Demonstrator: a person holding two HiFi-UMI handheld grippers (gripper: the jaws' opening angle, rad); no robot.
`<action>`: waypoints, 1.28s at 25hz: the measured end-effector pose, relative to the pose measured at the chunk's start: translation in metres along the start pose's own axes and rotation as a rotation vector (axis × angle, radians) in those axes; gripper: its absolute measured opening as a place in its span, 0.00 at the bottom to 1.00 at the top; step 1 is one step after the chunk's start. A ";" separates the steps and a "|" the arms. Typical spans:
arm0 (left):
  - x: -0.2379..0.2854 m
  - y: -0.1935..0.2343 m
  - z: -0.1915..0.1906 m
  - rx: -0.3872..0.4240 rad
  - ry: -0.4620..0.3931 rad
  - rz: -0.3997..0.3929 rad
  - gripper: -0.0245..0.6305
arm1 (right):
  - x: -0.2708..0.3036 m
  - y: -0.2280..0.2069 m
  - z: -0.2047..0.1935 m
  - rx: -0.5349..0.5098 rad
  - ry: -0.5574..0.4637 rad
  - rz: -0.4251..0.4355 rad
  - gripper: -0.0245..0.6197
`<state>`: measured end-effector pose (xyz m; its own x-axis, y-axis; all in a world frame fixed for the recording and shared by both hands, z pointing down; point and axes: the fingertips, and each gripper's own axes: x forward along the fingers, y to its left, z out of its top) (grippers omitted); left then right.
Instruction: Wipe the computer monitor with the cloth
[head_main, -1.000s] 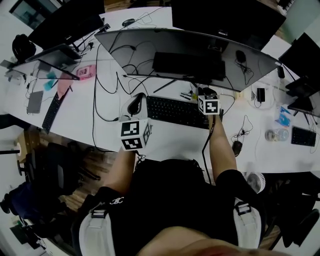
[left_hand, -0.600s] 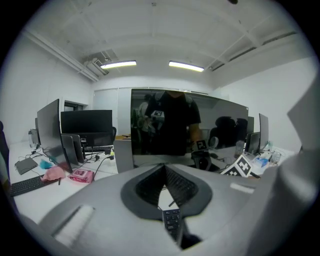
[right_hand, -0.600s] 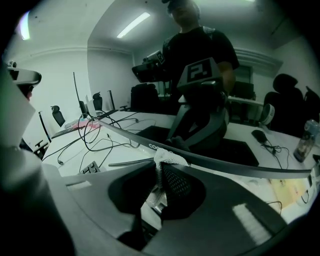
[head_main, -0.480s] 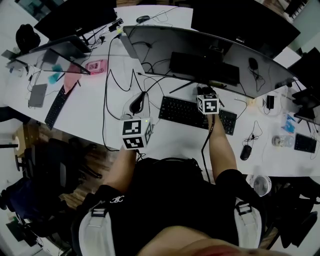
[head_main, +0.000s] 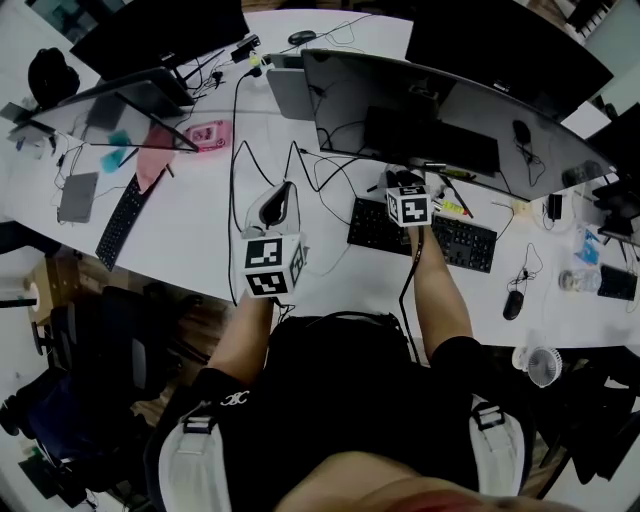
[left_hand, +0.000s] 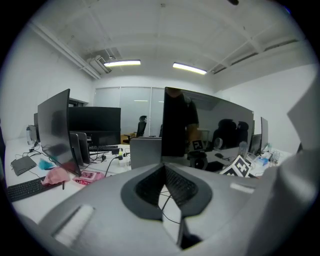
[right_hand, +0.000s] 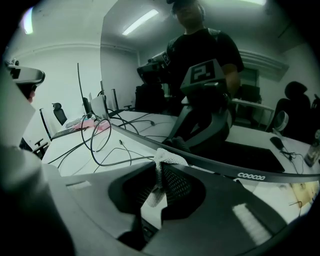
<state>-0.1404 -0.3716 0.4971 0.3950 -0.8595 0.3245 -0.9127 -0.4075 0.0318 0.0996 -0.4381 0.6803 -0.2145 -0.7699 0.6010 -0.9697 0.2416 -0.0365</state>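
A wide curved computer monitor (head_main: 470, 120) stands on the white desk, its screen dark and reflective. My right gripper (head_main: 403, 180) is at the monitor's lower edge, left of its middle, shut on a white mesh cloth (right_hand: 169, 156). In the right gripper view the cloth sticks out past the fingertips and rests at the screen (right_hand: 165, 75) just above the bottom bezel. My left gripper (head_main: 277, 203) hovers over the desk to the left, clear of the monitor (left_hand: 210, 120). Its jaws are shut with nothing between them.
A black keyboard (head_main: 460, 240) lies below the monitor, with a mouse (head_main: 513, 305) and a small fan (head_main: 541, 365) to the right. Loose cables (head_main: 250, 190) cross the desk by the left gripper. A second monitor (head_main: 110, 110), a pink cloth (head_main: 150, 165) and another keyboard (head_main: 120, 220) sit far left.
Both grippers have shifted left relative to the desk: the right one, with the cloth, went from the keyboard's right end to its left end along the monitor's lower edge.
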 end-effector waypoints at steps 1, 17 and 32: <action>0.000 0.006 0.000 0.000 0.000 -0.004 0.12 | 0.004 0.009 0.004 -0.002 -0.001 0.004 0.09; -0.021 0.085 -0.010 -0.057 -0.020 0.018 0.12 | 0.057 0.144 0.059 -0.079 -0.045 0.135 0.09; -0.037 0.112 -0.016 -0.095 -0.042 0.017 0.12 | 0.035 0.184 0.132 -0.076 -0.219 0.082 0.09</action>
<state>-0.2593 -0.3806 0.5036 0.3818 -0.8791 0.2855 -0.9242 -0.3635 0.1167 -0.1016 -0.4981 0.5894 -0.3207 -0.8536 0.4105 -0.9381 0.3460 -0.0134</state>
